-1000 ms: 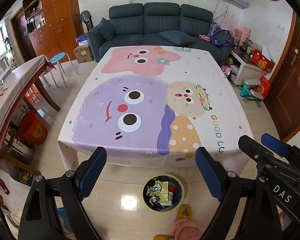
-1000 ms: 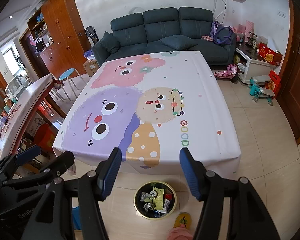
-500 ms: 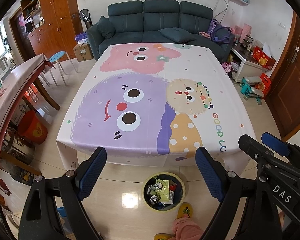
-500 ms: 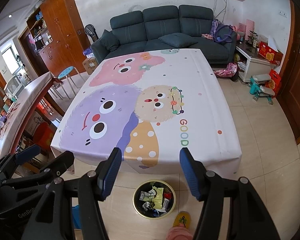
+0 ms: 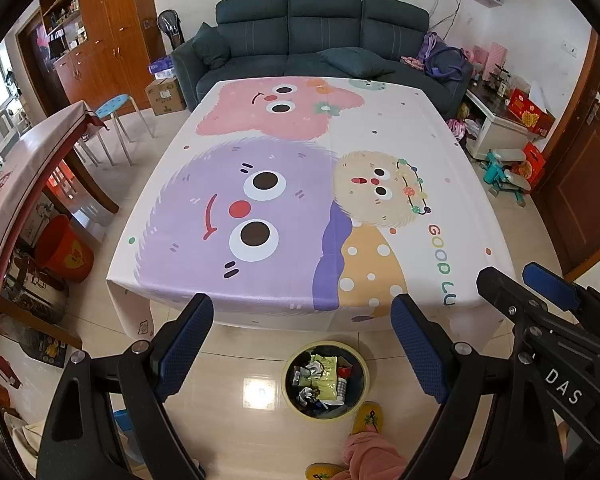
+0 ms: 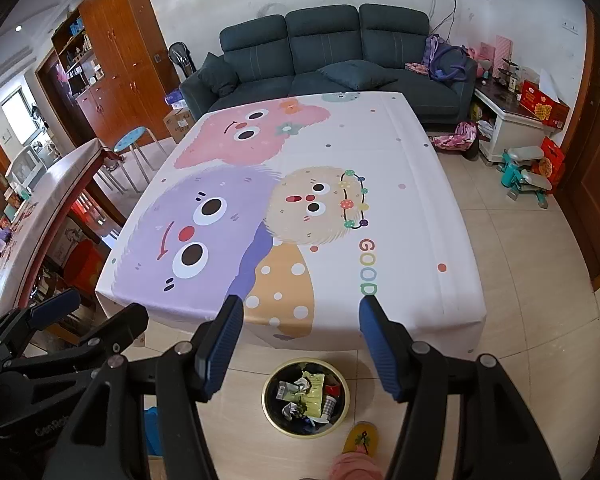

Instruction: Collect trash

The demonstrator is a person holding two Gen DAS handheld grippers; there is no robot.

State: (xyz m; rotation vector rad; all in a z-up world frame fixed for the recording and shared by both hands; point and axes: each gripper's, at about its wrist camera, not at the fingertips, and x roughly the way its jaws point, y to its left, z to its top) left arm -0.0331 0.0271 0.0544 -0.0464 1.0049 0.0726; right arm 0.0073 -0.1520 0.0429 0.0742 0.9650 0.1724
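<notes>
Cartoon tablecloth [image 5: 300, 184], full bin [image 5: 325, 380], empty spread claws [image 6: 300, 320]

Hovering side by side over bare floor tiles [image 5: 236, 420], left gripper [image 5: 302, 344] and right gripper [image 6: 300, 344] both spread wide with nothing between the fingers. Standing just below, a round trash bin [image 6: 274, 420], mouth unblocked. Crowding the far side of it, the table edge under a cartoon tablecloth [image 5: 380, 136]. Sitting near the bin, a yellow slipper [image 6: 360, 440].
</notes>
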